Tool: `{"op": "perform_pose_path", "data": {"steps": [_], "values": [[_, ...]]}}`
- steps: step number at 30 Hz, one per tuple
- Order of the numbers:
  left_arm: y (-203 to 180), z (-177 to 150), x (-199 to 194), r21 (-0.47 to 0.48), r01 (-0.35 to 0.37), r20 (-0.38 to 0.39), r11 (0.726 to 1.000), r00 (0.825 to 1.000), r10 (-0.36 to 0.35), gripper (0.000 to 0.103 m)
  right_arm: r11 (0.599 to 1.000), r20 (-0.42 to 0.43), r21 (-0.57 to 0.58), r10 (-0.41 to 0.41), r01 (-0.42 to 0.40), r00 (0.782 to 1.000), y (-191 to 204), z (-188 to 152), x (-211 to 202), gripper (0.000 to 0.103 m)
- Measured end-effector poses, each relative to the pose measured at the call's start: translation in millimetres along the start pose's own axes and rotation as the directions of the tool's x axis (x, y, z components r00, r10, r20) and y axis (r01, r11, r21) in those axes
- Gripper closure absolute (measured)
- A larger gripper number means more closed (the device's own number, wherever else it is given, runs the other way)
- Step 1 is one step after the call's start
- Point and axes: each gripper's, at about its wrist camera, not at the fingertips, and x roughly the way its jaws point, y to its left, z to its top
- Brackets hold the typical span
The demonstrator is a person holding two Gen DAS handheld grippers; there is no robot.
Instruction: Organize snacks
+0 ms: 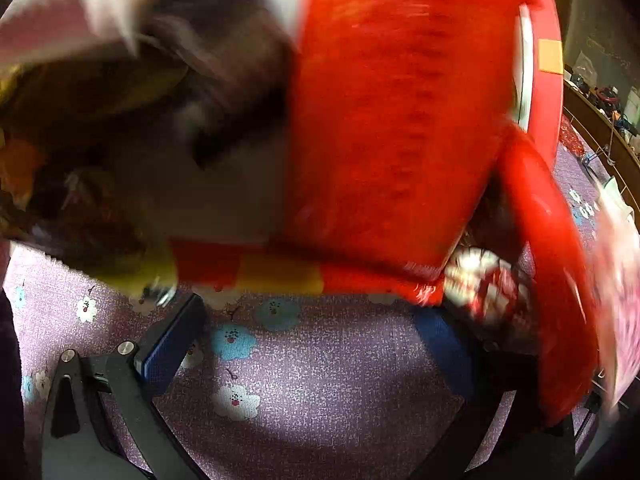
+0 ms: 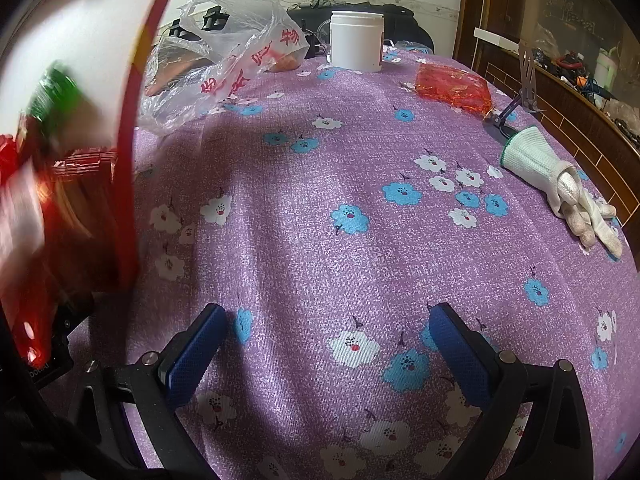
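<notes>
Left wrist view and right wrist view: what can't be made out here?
- Left wrist: the red packaging is motion-blurred; its print is unreadable, and it hides the table behind.
- Left wrist: dark snacks at left are smeared, type unclear.
- Right wrist: the red-rimmed container is cut off by the left edge.

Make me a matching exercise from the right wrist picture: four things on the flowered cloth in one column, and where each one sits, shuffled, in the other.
Things:
1. white jar
2. clear plastic bag
3. white glove
4. red packet

Places:
A. right edge, lying flat
B. far middle, upright
C. far left, crumpled
D. far right, beyond the glove

Pairs: 1-B, 2-C, 3-A, 4-D
</notes>
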Motion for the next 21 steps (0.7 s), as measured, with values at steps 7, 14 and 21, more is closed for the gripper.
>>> {"op": "perform_pose_path", "data": {"steps": [7,14,21], "values": [[0.4,-0.5,-1.2,0.0,0.0,0.001,1.0,1.0,0.0,0.0,1.0,0.0,0.0,0.0,0.0,1.0,1.0,-2.0,-2.0,0.001],[-1.1,-2.9,1.7,0.001,0.0,0.0,1.0,1.0,0.0,0.0,1.0,0.0,-0.002,0.003,-0.003,1.0,1.8,-3.6,-3.0,0.0],[-0.1,-0.4,-1.6,0.001,0.0,0.0,1.0,1.0,0.0,0.0,1.0,0.0,-0.001,0.003,-0.003,1.0,1.8,-3.2,-1.9,0.0]]}}
